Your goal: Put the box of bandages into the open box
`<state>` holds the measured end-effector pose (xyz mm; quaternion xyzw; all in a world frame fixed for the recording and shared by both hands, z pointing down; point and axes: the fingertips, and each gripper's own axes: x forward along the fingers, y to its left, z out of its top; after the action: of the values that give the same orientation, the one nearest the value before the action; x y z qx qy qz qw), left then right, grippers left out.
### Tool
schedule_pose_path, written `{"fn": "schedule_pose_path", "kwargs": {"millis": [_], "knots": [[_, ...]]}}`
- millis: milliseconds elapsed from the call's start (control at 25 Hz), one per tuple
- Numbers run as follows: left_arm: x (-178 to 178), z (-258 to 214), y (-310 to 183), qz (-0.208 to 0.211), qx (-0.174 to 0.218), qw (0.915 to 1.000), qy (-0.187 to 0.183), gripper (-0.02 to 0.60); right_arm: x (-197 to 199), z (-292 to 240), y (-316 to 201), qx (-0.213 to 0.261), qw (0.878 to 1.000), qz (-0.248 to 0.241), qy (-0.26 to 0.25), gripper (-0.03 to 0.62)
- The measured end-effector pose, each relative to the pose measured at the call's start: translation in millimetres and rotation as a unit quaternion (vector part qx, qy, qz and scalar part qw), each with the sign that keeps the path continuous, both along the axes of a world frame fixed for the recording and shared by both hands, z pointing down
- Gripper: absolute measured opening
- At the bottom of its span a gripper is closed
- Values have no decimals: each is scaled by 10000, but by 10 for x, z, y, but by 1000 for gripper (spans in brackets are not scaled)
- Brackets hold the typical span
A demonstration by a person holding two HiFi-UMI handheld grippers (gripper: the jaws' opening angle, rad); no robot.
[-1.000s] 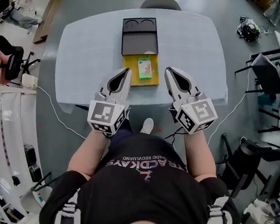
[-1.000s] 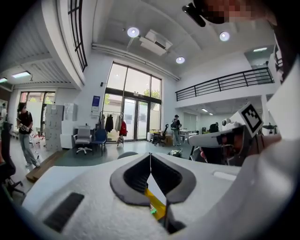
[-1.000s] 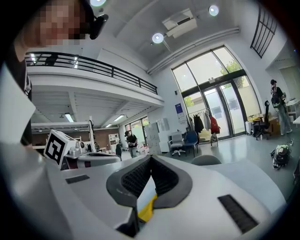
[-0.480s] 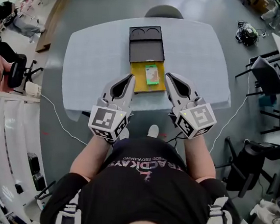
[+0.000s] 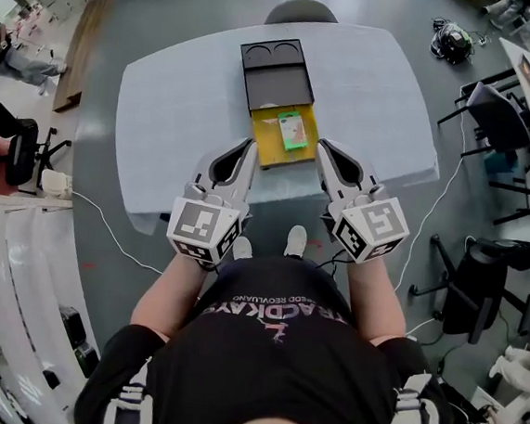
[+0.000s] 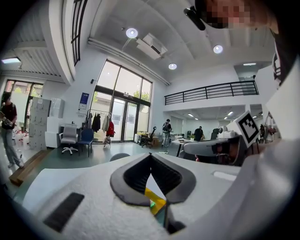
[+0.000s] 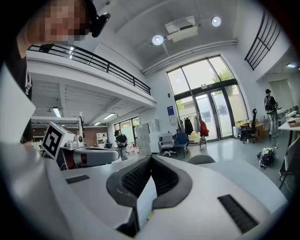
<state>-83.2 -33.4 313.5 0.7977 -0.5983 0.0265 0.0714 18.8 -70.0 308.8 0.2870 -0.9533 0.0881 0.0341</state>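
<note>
So, bandage box: green, lying on a yellow tray on the bench, just short of the black open box.
Direction: straight ahead, between both grippers; long axis runs away from the person.
Nearer: right gripper, slightly.
Left gripper: jaws together, empty.
Right gripper: same, holding nothing.
Writing: box print too small to read.

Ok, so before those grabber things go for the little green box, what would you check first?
1. Bandages in sight: ok, the green box lies on the yellow board.
2. Black box open: ok, just beyond the board.
3. Left gripper jaws apart: not ok, shut and empty.
4. Right gripper jaws apart: not ok, shut and empty.
5. Way to the green box: ok, the grippers flank the board with nothing between.
</note>
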Motion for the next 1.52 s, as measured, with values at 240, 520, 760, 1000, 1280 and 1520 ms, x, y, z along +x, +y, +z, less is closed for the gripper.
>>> {"fn": "schedule_pose_path", "kwargs": {"millis": [240,520,760,1000,1280,1520], "knots": [[-46,71,135,204,-16,9998,56,17,-24,71,160,-13,9997,208,81,11],[-49,129,230,362,-66,9992,163,17,-51,126,296,-25,9994,289,189,11],[-44,90,239,487,-55,9987,112,17,-93,122,351,-31,9994,325,147,11],[-47,108,256,549,-60,9984,91,17,-132,144,400,-18,9994,304,139,11],[-33,106,269,565,-49,9983,123,15,-119,164,401,-38,9994,323,145,11],[-46,119,325,517,-64,9985,153,17,-132,143,454,-7,9996,248,163,11]]}}
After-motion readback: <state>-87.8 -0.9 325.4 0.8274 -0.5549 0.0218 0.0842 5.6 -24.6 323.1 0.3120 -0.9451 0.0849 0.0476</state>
